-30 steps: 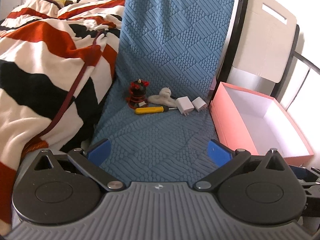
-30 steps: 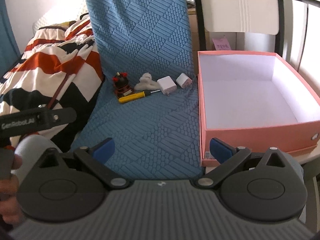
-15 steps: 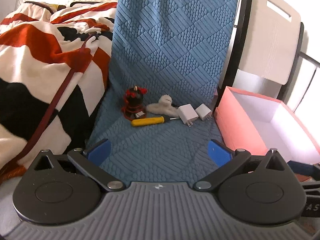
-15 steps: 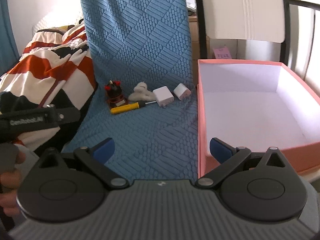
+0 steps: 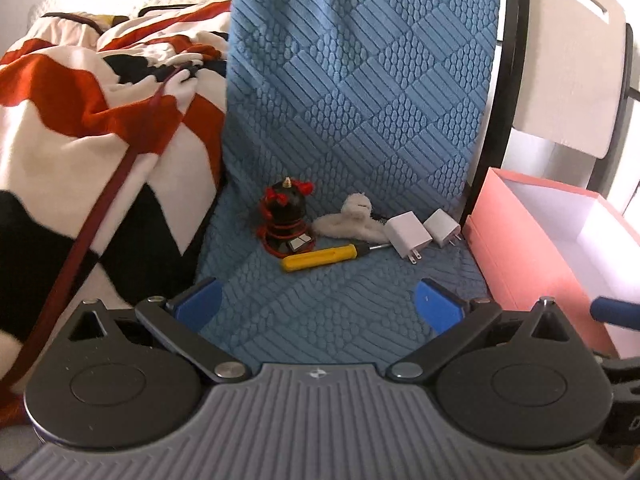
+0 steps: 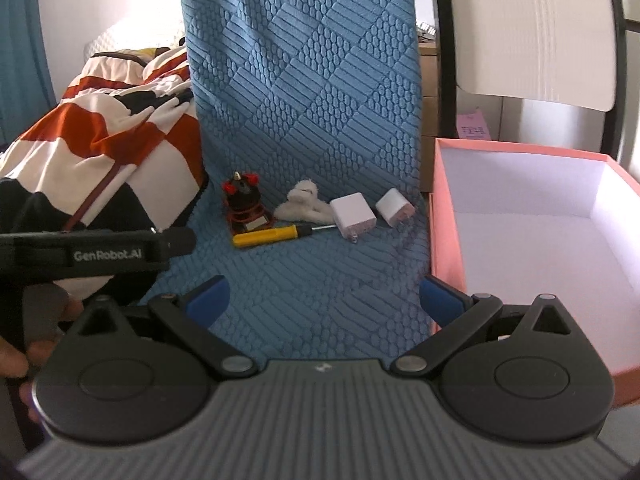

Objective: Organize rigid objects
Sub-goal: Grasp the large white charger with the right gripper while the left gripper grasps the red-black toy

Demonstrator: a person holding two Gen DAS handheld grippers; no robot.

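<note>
On the blue textured mat (image 5: 360,160) lie a black and red figurine (image 5: 286,220), a white plush toy (image 5: 352,222), a yellow-handled screwdriver (image 5: 320,258) and two white chargers, a larger one (image 5: 408,234) and a smaller one (image 5: 442,228). The same row shows in the right wrist view: figurine (image 6: 244,206), plush (image 6: 302,202), screwdriver (image 6: 272,236), chargers (image 6: 354,216) (image 6: 394,208). An open pink box (image 6: 520,240) stands right of the mat. My left gripper (image 5: 318,300) and right gripper (image 6: 324,298) are open and empty, short of the objects.
A red, white and black striped blanket (image 5: 100,140) with a dark red strap (image 5: 100,208) lies left of the mat. A white chair back in a black frame (image 5: 560,60) stands behind the box. The left gripper's body (image 6: 100,254) shows at the left of the right wrist view.
Both grippers have moved forward toward the row of objects, which now looks larger. Nothing was gripped or moved.
</note>
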